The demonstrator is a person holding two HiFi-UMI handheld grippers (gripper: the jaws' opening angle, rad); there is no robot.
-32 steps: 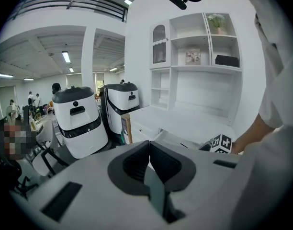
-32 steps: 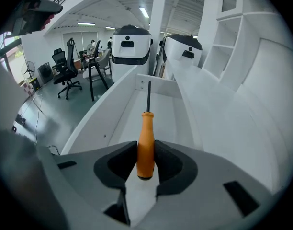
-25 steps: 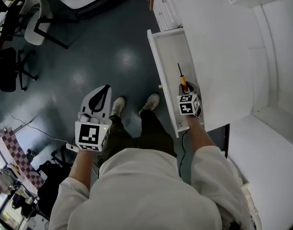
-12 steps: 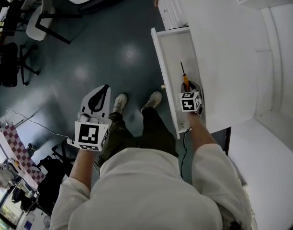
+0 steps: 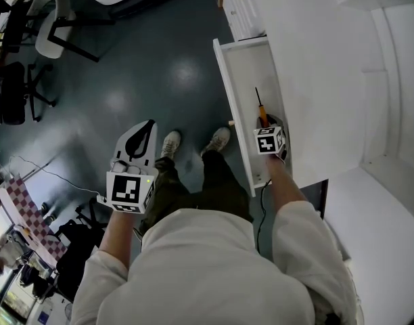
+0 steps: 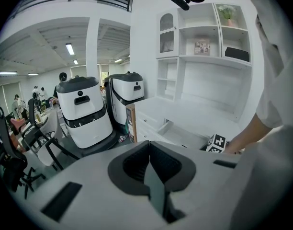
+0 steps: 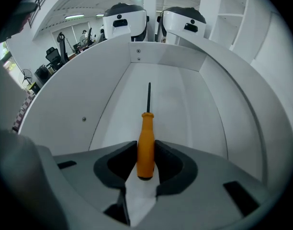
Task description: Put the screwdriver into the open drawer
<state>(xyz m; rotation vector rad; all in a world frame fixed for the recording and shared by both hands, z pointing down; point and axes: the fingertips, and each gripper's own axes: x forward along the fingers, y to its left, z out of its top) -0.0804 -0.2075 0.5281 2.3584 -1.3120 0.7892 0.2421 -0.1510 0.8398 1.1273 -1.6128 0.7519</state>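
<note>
Finding: the right gripper (image 7: 146, 153) pinches the screwdriver (image 7: 146, 145) by its orange handle, both pads against it. The tool sits inside the open drawer (image 7: 185, 97), upper centre-right in the head view.

Judgement: a light, rigid tool. The smooth handle could slip or swivel, so the thick handle is the correct hold, not the thin shaft.

Its long axis runs along the drawer's length, tip toward the frame's top, away from me.

The left gripper (image 6: 149, 171) has its jaws pressed together with nothing between them, over the floor (image 5: 126, 66) at lower left.
</note>
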